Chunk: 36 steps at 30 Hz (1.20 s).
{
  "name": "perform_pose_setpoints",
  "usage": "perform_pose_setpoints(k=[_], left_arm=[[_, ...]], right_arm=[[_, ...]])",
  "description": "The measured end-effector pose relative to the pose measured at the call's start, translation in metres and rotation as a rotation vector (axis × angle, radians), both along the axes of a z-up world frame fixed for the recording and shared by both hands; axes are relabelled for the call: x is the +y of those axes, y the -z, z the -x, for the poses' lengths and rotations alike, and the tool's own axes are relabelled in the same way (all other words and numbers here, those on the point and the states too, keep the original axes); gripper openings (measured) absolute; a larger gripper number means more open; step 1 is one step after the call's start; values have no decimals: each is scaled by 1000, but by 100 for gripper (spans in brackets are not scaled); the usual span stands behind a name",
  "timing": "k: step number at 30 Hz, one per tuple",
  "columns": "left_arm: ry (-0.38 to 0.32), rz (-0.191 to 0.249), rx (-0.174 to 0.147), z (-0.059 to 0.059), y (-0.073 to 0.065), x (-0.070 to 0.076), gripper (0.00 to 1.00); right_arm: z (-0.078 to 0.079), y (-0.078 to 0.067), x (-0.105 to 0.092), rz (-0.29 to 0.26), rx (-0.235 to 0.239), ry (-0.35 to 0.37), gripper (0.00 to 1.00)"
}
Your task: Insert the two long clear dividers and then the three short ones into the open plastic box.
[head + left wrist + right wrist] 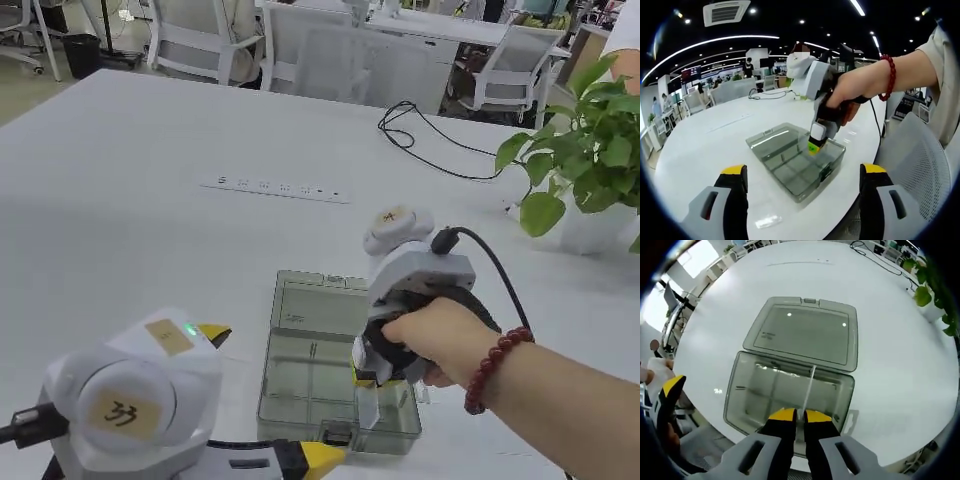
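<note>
One clear divider (810,384) in plastic box (760,395)

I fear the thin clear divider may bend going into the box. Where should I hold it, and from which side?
Grip the divider by its upper edge, coming from above, as the right gripper does. It stands on edge inside the box, a thin sheet, so only that edge is free; the box walls block a sideways approach.

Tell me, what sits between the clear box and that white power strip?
Nothing. In the head view, the white table between the open plastic box and the power strip is bare.
</note>
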<state>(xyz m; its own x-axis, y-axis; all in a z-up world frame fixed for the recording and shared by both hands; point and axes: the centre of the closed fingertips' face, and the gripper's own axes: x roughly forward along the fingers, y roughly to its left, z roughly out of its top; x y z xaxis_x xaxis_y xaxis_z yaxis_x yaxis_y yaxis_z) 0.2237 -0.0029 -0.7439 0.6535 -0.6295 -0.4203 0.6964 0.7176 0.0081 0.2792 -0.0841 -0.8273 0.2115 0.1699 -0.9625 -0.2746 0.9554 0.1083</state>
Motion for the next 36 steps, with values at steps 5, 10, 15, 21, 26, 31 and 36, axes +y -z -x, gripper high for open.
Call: perform_pose_setpoints(k=[5, 10, 15, 21, 26, 31, 36], left_arm=[[-6, -10, 7, 0, 2, 2, 93], [-13, -14, 10, -1, 2, 3, 92], [-19, -16, 13, -1, 3, 5, 92], [-42, 5, -3, -5, -3, 7, 90], [-32, -14, 6, -4, -1, 8, 90], [-25, -32, 4, -5, -1, 11, 90], [-33, -27, 7, -6, -3, 12, 90]], right_arm=[[0, 4, -1, 27, -14, -20, 7], [-1, 9, -2, 36, -17, -23, 7], [-1, 12, -2, 36, -20, -21, 7], [-2, 13, -2, 36, -21, -18, 7], [-1, 14, -2, 0, -20, -11, 8], [0, 14, 0, -56, -29, -8, 11], [-1, 11, 1, -88, -55, -21, 17]])
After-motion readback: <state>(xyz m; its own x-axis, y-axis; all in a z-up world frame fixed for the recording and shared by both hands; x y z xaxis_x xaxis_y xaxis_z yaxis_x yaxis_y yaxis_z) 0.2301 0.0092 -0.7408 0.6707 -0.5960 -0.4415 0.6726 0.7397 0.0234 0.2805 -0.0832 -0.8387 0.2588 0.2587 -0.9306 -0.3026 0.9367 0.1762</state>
